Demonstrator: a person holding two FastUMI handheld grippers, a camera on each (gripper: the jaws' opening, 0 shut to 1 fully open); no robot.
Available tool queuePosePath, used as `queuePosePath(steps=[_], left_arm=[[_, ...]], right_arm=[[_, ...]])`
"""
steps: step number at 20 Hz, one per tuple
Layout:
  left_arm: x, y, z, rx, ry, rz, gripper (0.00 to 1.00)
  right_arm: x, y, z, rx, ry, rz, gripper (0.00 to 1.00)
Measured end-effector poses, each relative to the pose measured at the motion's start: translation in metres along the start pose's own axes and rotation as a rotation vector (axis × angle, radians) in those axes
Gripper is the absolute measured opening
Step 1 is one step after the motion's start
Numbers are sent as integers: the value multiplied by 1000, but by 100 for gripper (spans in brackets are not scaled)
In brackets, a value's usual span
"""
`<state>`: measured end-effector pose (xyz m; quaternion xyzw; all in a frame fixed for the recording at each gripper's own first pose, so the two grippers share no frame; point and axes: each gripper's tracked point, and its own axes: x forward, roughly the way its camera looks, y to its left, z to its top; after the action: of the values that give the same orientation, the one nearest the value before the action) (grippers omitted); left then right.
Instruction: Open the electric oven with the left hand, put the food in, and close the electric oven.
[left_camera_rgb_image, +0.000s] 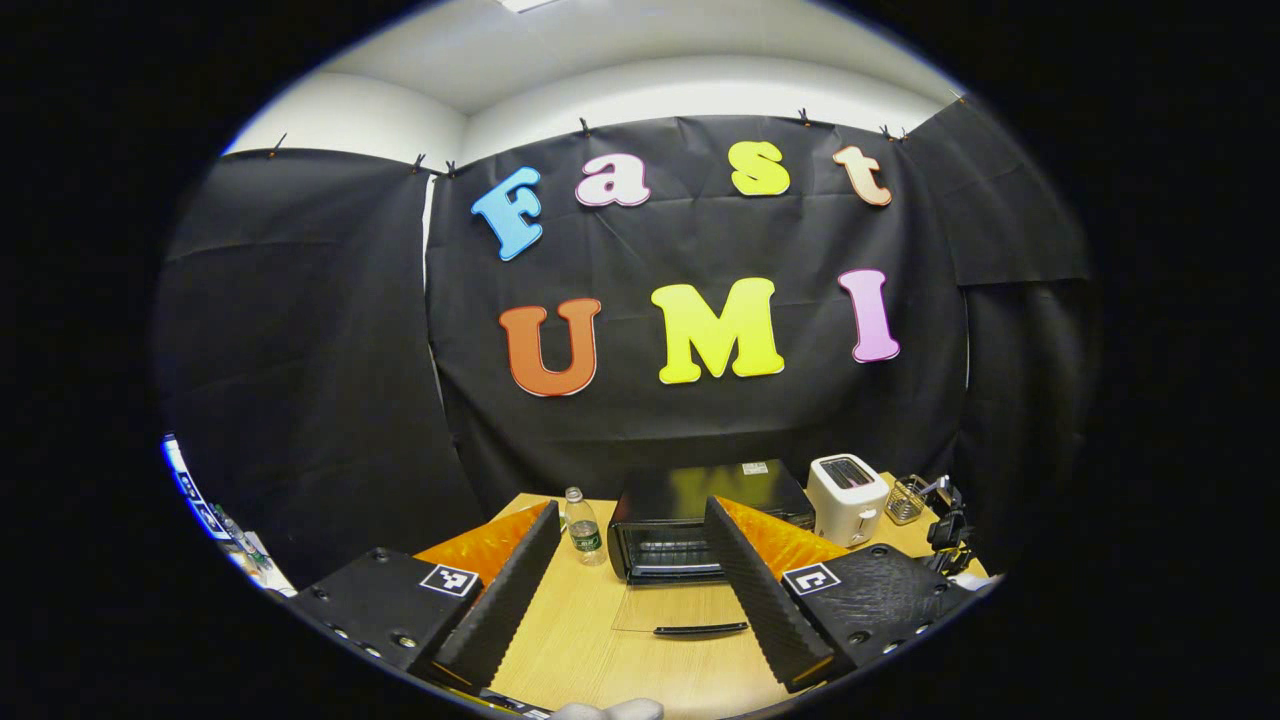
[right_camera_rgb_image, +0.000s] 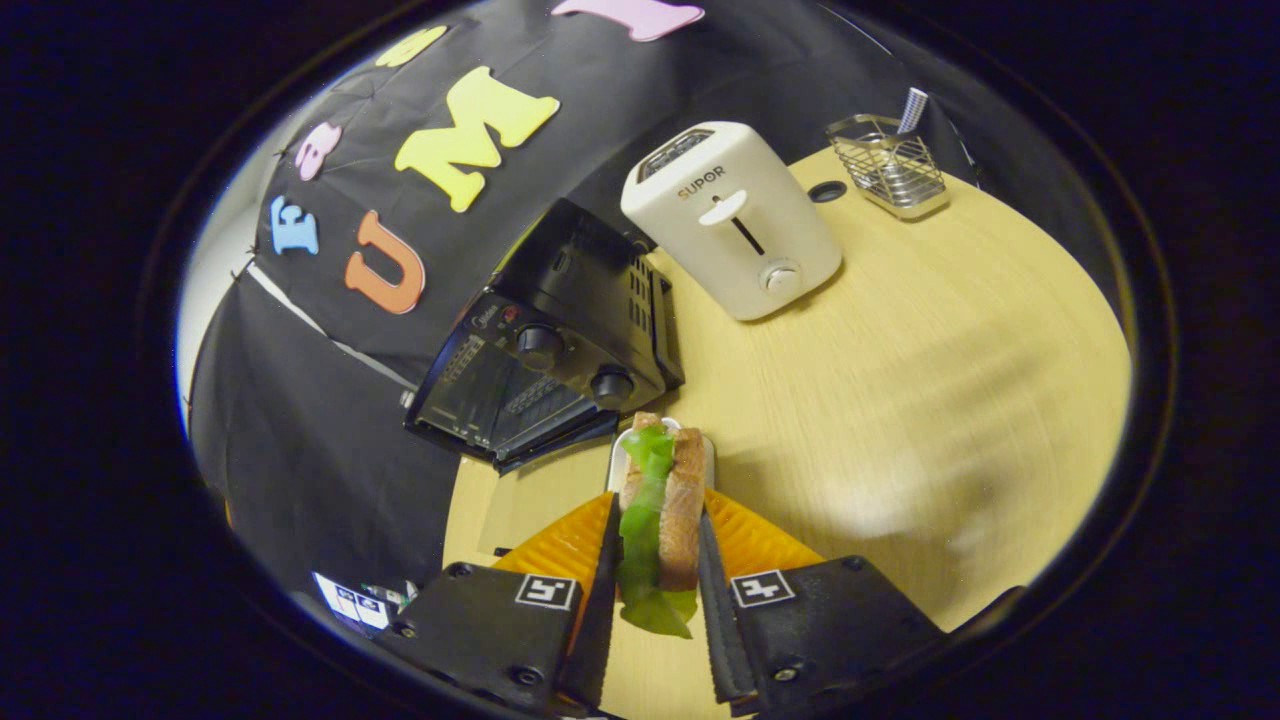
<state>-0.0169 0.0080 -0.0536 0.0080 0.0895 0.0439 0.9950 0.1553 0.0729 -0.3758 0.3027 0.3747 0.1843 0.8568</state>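
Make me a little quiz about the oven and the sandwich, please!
1. True or false: the oven door lies folded down flat on the table.
2. What is the right gripper squeezing: A) a bottle, B) a sandwich, C) a fork?
3. Fill in: the white thing standing on the table beside the oven is a ______.

Key:
1. True. In the left gripper view the glass door lies flat in front of the oven, its handle toward the left gripper, which is open.
2. B. Both fingers press on the sandwich, with its green lettuce.
3. Toaster.
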Motion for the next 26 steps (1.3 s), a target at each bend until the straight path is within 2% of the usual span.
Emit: queuePosePath(steps=[6, 7, 12, 17, 26], left_arm=[[6, 1, 5, -4, -22, -28, 95], [8, 2, 5, -7, -28, -29, 95], [14, 12, 3, -9, -22, -41, 95], [15, 21, -6, 32, 24, -70, 95], [7, 25, -11, 70, 57, -147, 95]], right_arm=[[-29, 32, 23, -70, -54, 4, 32], [-35, 42, 28, -67, -73, 14, 41], [-41, 101, 43, 23, -172, 94, 41], [0, 154, 25, 169, -240, 161, 41], [81, 207, -5, 334, -353, 180, 40]])
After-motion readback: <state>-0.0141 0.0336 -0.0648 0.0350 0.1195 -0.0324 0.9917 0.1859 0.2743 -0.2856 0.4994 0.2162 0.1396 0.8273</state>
